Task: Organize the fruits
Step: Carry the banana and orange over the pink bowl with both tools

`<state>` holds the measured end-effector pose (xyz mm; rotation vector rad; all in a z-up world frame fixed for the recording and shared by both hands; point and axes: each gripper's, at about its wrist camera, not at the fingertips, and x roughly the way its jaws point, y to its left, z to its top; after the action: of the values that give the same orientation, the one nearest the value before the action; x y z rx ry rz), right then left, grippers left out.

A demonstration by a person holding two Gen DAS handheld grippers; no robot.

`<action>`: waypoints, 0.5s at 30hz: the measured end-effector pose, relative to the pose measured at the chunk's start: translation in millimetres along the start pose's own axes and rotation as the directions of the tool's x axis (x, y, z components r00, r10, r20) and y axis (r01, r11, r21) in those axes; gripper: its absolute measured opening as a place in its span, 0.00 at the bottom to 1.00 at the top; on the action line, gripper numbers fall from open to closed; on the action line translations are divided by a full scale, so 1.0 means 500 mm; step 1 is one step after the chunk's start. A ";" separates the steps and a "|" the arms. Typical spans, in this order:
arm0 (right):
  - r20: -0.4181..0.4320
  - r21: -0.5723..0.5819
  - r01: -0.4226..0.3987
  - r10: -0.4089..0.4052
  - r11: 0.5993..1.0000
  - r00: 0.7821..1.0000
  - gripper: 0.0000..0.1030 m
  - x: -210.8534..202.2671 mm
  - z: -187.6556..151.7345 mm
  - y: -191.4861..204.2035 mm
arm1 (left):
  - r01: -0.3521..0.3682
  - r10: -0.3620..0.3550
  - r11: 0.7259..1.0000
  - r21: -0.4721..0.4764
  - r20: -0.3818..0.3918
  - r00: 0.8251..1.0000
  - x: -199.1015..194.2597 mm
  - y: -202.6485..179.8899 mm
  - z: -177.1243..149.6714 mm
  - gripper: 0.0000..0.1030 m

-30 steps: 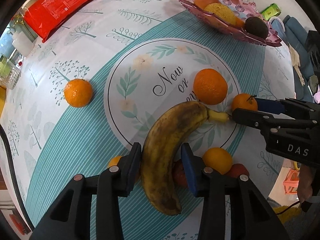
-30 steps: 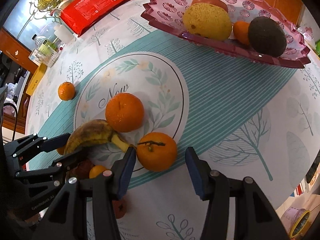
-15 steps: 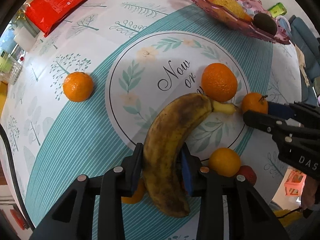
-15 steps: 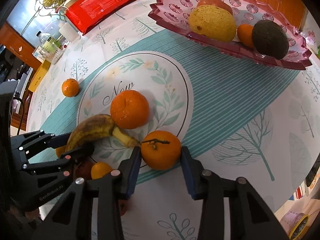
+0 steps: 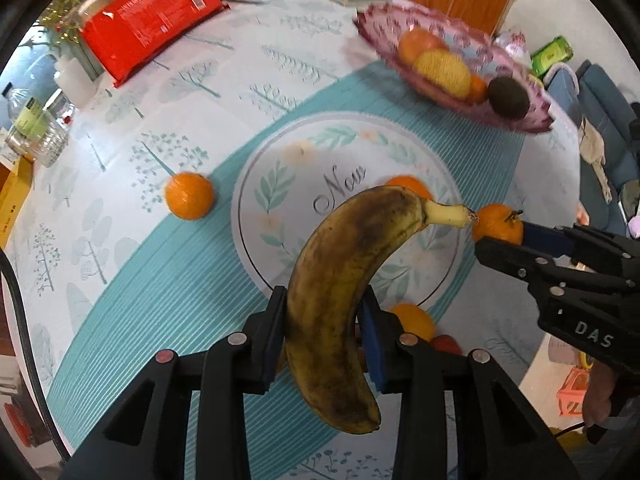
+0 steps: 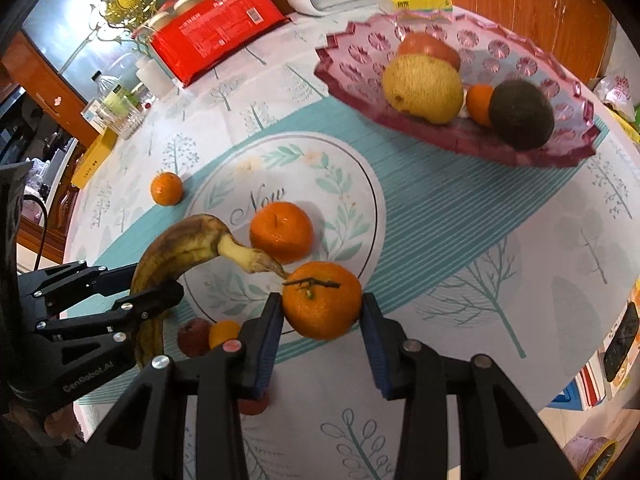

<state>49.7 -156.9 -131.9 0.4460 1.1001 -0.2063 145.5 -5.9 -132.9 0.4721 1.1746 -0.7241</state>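
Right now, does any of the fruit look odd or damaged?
Yes. The banana clamped in the left gripper is heavily browned and blotchy, clearly overripe. The stemmed orange in the right gripper looks sound. A small dark red fruit on the tablecloth looks shrivelled, though too small to tell.

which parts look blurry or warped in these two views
Left wrist view: the pink tray and its fruit are motion-smeared, while the banana stays sharp. Right wrist view: mostly crisp, the tray only slightly soft. Both views bend the table edge with fisheye.

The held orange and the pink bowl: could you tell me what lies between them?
Only bare tablecloth lies between the orange and the bowl, as the right wrist view shows.
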 end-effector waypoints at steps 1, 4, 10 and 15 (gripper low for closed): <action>0.006 -0.007 -0.001 0.001 1.000 1.000 0.38 -0.009 0.003 0.003 | -0.001 0.001 1.000 -0.006 0.012 1.000 -0.016 -0.001 0.002 0.32; 0.032 -0.029 -0.001 0.002 1.000 0.999 0.38 -0.038 0.014 0.012 | -0.007 0.008 1.000 -0.016 0.034 0.999 -0.049 -0.008 0.008 0.32; 0.101 -0.072 -0.003 0.010 0.997 0.995 0.38 -0.109 0.040 0.014 | -0.014 0.017 0.999 -0.036 0.099 0.995 -0.112 -0.028 0.036 0.32; 0.128 -0.099 -0.010 0.023 0.995 0.992 0.38 -0.140 0.060 -0.007 | -0.029 0.034 0.999 -0.041 0.121 0.992 -0.128 -0.058 0.068 0.32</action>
<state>41.5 -177.3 -58.7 0.3488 0.9751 -0.1632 133.6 -31.9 -60.3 0.4074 1.0632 -0.6915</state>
